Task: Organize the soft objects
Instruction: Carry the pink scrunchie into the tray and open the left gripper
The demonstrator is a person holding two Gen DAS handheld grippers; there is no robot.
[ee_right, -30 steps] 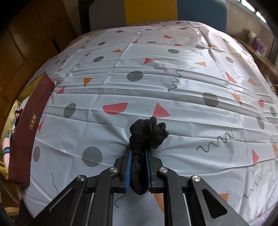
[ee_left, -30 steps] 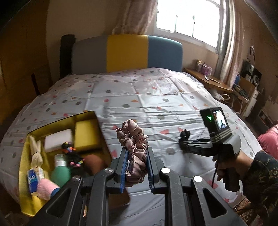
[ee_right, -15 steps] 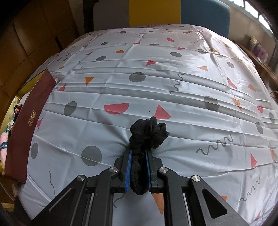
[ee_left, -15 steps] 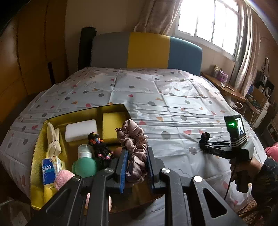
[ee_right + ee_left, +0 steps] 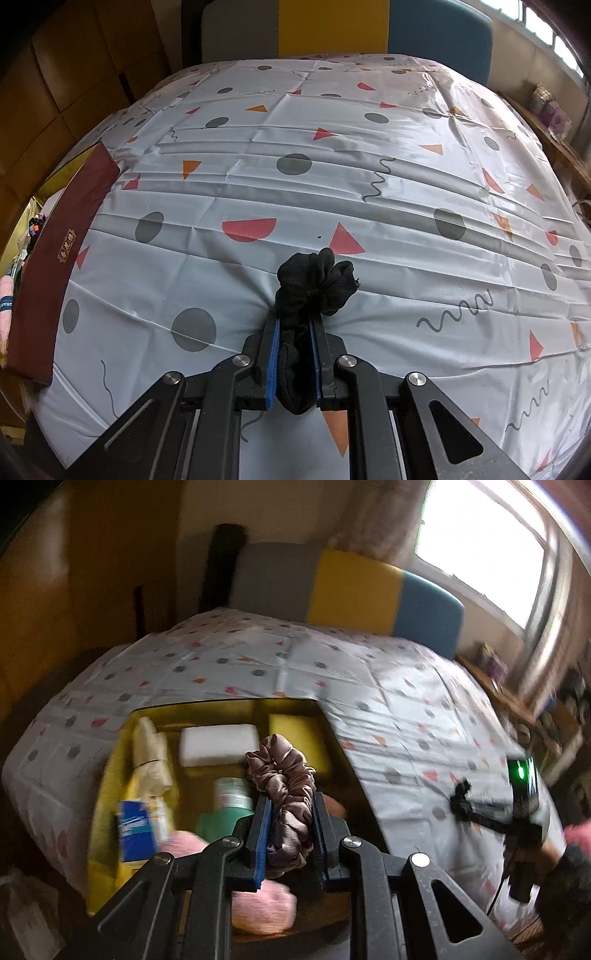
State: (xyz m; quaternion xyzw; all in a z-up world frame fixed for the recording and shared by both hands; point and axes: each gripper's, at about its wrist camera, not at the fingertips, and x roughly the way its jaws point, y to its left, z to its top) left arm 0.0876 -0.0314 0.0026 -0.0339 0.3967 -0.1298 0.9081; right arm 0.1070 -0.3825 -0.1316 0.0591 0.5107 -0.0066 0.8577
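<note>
Up front in the left wrist view, the left hand-held gripper (image 5: 288, 834) pinches a mauve satin scrunchie (image 5: 284, 797) above the yellow box (image 5: 110, 775); light, slippery, best held mid-bunch. Rightward, the right hand-held gripper (image 5: 293, 363) clamps a limp black sock (image 5: 314, 288) over the bed (image 5: 369, 184).

The left gripper (image 5: 288, 812) points steeply downward, its blue-padded jaws clamped on a mauve satin scrunchie (image 5: 282, 775) that bulges out past the fingertips. The right gripper (image 5: 294, 325) tilts down more steeply, jaws pinched tight on a black scrunchie (image 5: 314, 284) bunched just ahead of its fingertips.
</note>
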